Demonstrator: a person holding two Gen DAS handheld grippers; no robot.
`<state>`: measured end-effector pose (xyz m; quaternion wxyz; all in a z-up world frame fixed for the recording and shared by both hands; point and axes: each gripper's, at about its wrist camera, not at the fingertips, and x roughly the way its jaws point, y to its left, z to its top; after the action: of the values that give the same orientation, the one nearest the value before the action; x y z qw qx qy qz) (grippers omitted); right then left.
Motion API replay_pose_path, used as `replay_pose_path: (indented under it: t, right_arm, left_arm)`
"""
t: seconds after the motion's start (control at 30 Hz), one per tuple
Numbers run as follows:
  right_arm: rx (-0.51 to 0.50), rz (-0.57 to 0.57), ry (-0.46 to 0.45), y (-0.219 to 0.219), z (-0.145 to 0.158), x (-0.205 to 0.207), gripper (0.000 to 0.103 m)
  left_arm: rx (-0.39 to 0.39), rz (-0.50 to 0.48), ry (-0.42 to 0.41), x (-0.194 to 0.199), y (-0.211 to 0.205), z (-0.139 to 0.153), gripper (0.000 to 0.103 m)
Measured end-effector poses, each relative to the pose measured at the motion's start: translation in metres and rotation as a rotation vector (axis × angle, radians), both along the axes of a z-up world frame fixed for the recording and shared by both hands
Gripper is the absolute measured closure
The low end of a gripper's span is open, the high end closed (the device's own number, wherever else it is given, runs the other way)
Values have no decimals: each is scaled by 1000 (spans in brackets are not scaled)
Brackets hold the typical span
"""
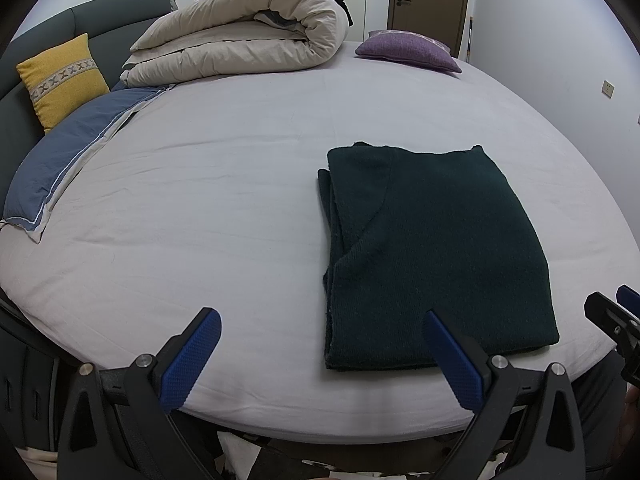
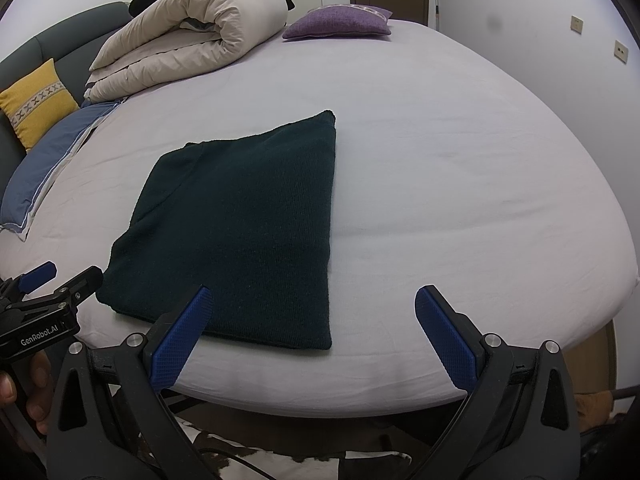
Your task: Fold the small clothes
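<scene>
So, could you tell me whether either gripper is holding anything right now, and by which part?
Nothing is held. The left gripper and right gripper are both open at the bed's near edge; the folded dark green sweater lies free.

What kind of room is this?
Most likely a bedroom: a wide bed with a rolled duvet and pillows near its head, and a folded dark sweater lying on the sheet.

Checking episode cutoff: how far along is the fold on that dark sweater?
Done: the dark green sweater lies in a flat, layered rectangle near the front edge of the bed, with stacked folds showing along its left side. In hand: nothing; the left claw and right claw are both open and hold no fabric. Left: possibly one more fold; no other clothes are in view.
</scene>
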<state>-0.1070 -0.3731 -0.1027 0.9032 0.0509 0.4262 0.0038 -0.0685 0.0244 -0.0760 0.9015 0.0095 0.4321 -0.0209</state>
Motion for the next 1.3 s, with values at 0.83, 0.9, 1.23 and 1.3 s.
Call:
replay_pose_path:
  t: [0.83, 0.9, 1.23, 1.3]
  right_arm:
    - [3, 3, 3, -2, -1, 1, 0]
    - [3, 4, 4, -2, -1, 1, 0]
    - [3, 6, 4, -1, -2, 0, 0]
    - [2, 9, 5, -2, -2, 1, 0]
  left_arm:
    - [-3, 0, 2, -1, 0, -1, 0]
    - [-4, -1, 3, -1, 0, -1, 0]
    - [-6, -2, 6, -2, 0, -2, 0]
    - [-7, -4, 8, 0, 1, -4, 0]
